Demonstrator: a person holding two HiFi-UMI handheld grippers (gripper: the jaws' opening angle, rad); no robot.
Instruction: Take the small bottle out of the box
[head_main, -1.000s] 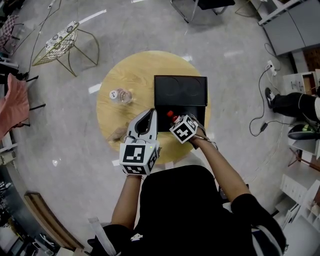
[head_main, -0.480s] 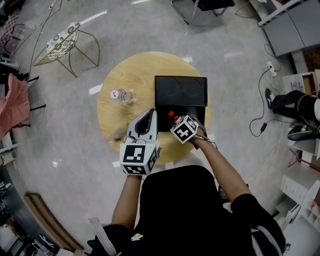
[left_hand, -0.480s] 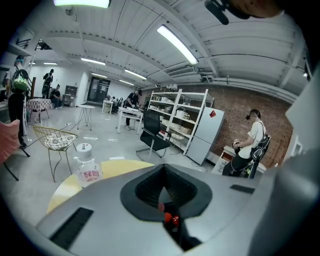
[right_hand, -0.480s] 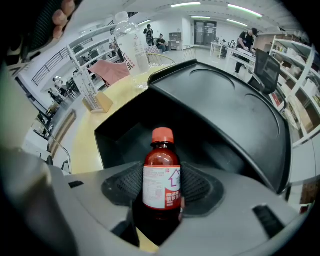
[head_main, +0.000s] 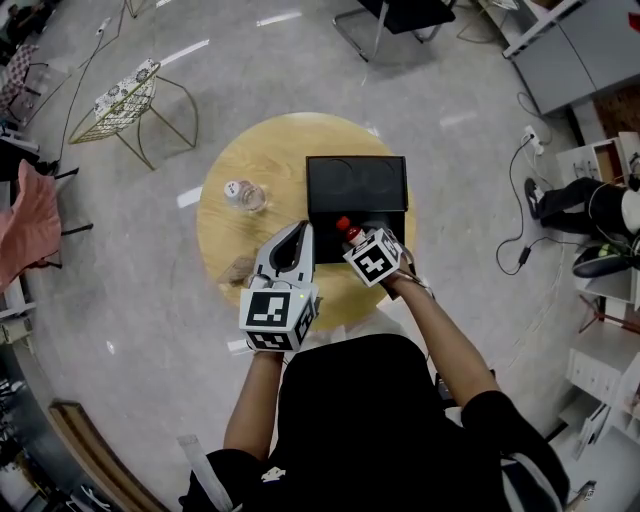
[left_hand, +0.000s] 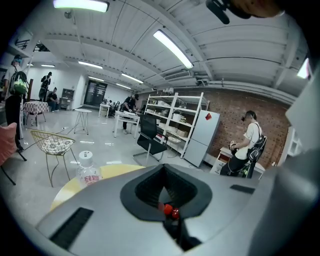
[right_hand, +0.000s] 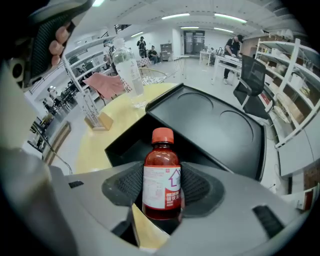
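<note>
My right gripper (head_main: 350, 240) is shut on the small bottle (head_main: 343, 226), which has a red cap, dark red liquid and a white and red label. In the right gripper view the bottle (right_hand: 161, 175) stands upright between the jaws of the gripper (right_hand: 161, 192), above the near edge of the open black box (right_hand: 220, 130). The box (head_main: 356, 185) sits on the round wooden table (head_main: 250, 240), its lid folded back. To the left of the box, my left gripper (head_main: 299, 230) is shut on nothing. A bit of red shows past its jaws (left_hand: 167, 200).
A clear plastic bottle (head_main: 243, 193) stands on the table's left part. A small wooden block (head_main: 240, 267) lies near the table's front left edge. A wire chair (head_main: 130, 85) stands on the floor at far left. Cables and shelving are at the right.
The right gripper has shifted slightly with the small bottle still in it. The head view has moved a little. The left gripper has stayed where it was.
</note>
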